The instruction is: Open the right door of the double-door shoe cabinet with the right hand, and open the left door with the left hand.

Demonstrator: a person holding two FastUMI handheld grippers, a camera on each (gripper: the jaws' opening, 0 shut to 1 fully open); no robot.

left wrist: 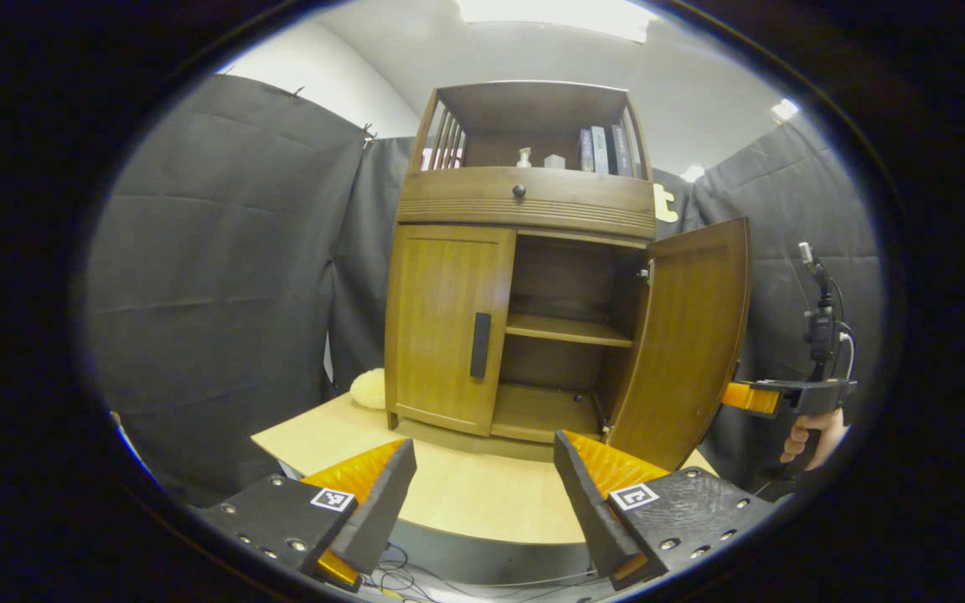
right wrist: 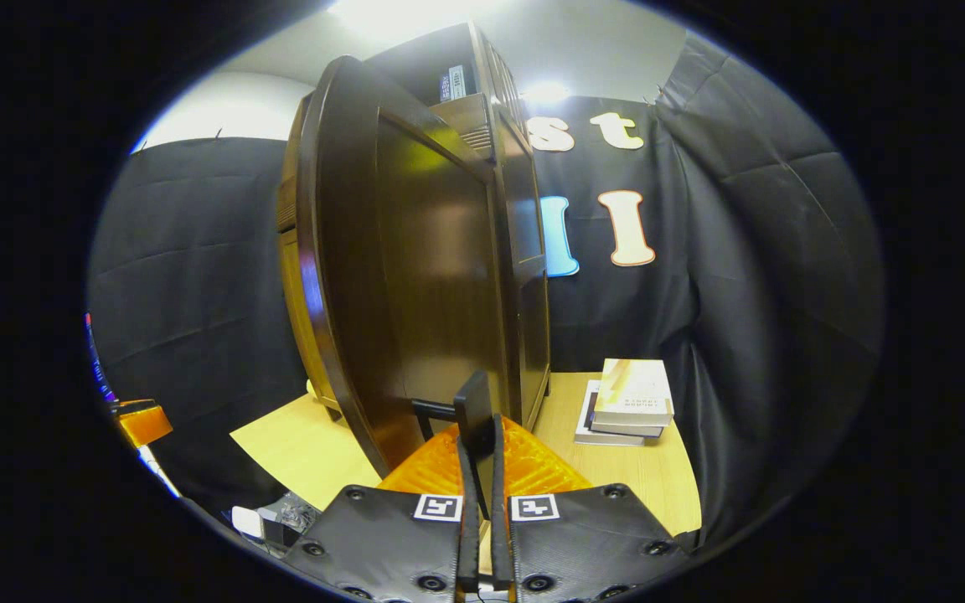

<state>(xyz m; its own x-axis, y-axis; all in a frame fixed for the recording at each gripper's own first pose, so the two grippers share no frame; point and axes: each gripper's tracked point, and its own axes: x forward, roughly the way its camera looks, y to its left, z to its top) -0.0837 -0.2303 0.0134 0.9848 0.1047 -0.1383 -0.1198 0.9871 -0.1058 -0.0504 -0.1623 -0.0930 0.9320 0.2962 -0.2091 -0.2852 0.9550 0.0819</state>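
Right gripper [right wrist: 482,469] fingers clamp the handle [right wrist: 474,410] of the swung-out right door [left wrist: 683,335]; left gripper [left wrist: 482,494] fingers gape before the closed left door [left wrist: 447,322]

Black cloth walls [left wrist: 214,251] hang in folds on every side ahead of the jaws, under a white ceiling [left wrist: 700,75] with a bright light panel [left wrist: 558,12]. A pale wooden table [left wrist: 482,494] stretches out just past the fingertips. To their right, a stack of books [right wrist: 629,402] lies on that table.
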